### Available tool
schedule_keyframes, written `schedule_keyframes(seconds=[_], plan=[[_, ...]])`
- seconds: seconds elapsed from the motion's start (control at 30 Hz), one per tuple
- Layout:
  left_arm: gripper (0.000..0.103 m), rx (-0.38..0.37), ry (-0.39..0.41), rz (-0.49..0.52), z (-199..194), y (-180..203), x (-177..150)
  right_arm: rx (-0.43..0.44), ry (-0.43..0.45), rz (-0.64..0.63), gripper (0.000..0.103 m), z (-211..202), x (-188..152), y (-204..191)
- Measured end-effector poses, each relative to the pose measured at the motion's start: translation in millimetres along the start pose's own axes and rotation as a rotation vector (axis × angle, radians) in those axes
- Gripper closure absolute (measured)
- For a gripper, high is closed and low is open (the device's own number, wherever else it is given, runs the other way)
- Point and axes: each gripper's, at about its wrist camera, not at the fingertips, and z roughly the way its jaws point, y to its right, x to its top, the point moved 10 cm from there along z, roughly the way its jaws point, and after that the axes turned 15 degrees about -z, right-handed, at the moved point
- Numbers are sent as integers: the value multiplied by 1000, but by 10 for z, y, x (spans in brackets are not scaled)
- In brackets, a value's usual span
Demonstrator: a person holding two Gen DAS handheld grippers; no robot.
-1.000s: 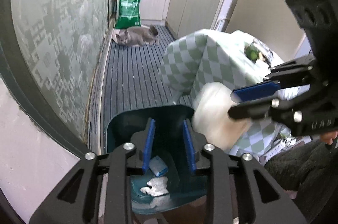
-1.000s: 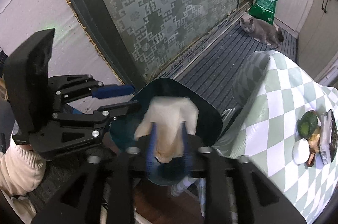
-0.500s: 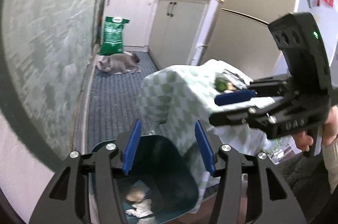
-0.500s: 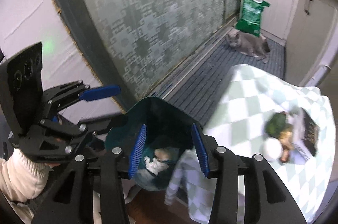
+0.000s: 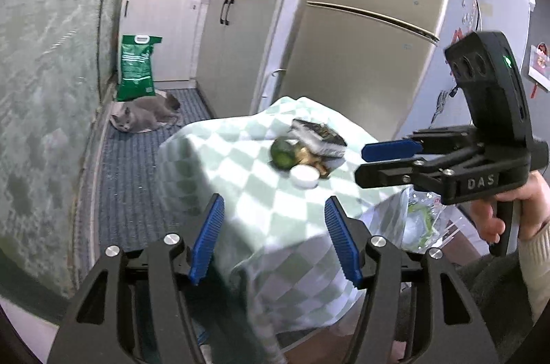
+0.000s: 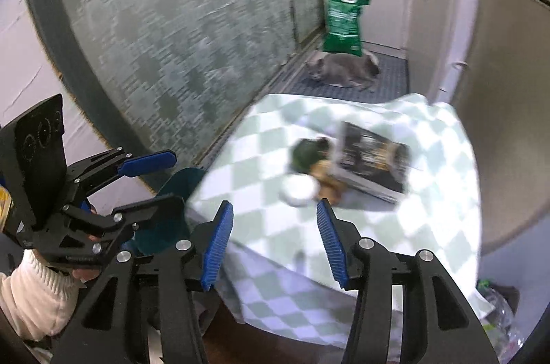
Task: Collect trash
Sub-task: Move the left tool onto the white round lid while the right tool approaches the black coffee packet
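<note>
On the far left, down by the patterned glass door, the dark green bin [image 6: 178, 188] peeks out past the near left corner of the tabletop [image 5: 247, 178]; I cannot see into it from here. My left tongs [image 5: 273, 243] hover over that near corner, jaws opening, with nothing between them. A grey cat [image 5: 144, 118] lies on the floor far off, beside a green bag [image 5: 135, 72]. Right of centre on the checked cloth sits what I judge is left to collect: a green round thing [image 5: 283, 154], a white lid-like piece [image 5: 304, 176], some brownish scraps [image 6: 326, 180] and a dark printed packet [image 6: 373, 161], all bunched together. My right tongs [image 6: 273, 245] point at that pile, jaws opening and empty. So both tongs are free, and the pile is untouched.
</note>
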Motion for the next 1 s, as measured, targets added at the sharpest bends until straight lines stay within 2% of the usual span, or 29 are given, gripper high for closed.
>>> schedule_keyframes(seconds=[0.27, 0.53, 0.7, 0.8, 0.87, 0.93, 1.0], plan=[[39, -11, -79, 65, 431, 323, -25, -49, 37, 98, 51, -246, -196, 476], [39, 36, -129, 83, 843, 389, -130, -64, 51, 132, 51, -303, -325, 622], [43, 79, -104, 91, 965, 352, -113, -106, 69, 145, 50, -313, -364, 710], [45, 91, -93, 92, 1000, 358, -108, -129, 107, 184, 40, -281, -374, 746], [58, 111, -87, 101, 1024, 355, -90, -116, 141, 212, 35, -245, -338, 749], [71, 122, -84, 102, 1037, 338, -86, -110, 156, 223, 26, -217, -291, 751], [71, 115, -85, 103, 1033, 343, -86, -119, 169, 236, 21, -161, -228, 756]])
